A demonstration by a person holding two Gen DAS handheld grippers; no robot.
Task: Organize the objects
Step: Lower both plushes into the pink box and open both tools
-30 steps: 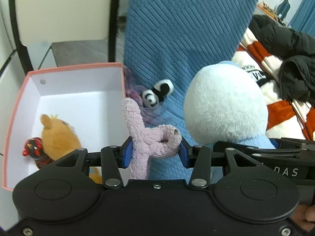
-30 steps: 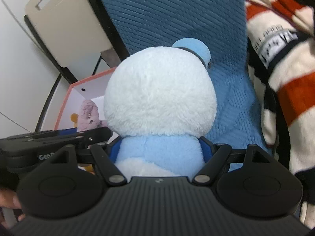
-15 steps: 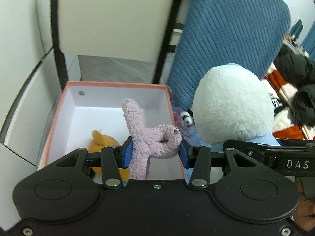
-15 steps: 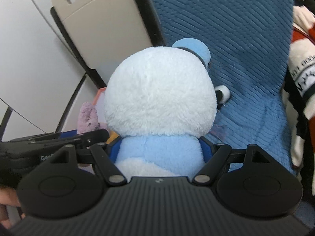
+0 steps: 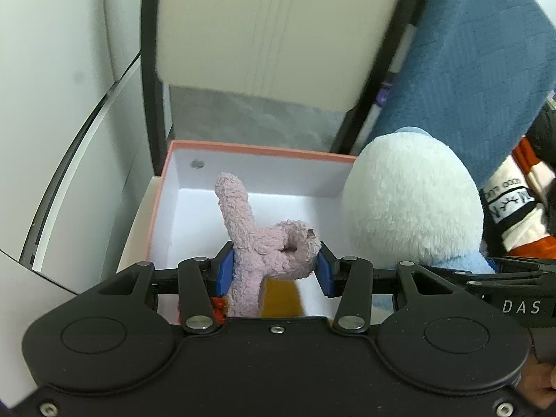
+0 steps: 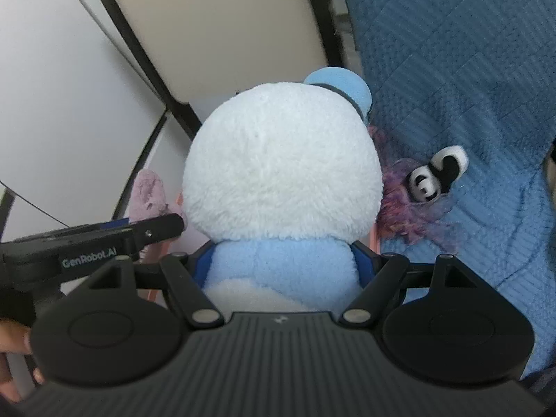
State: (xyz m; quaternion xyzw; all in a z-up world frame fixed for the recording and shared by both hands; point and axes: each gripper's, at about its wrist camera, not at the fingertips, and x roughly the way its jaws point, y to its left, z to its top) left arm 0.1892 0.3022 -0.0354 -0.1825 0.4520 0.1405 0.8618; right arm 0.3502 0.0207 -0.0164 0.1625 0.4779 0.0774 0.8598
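Left gripper is clamped on a pink plush toy, held above the open white box with a salmon rim. Right gripper is clamped on the light-blue body of a white plush toy, held just right of the pink one, over the box's right edge. A purple fuzzy toy with googly eyes is seen lying on the blue blanket beside the box.

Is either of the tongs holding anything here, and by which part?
Left tongs: pink plush toy, gripped around its middle. Right tongs: white-headed plush, gripped at its light blue body below the head.
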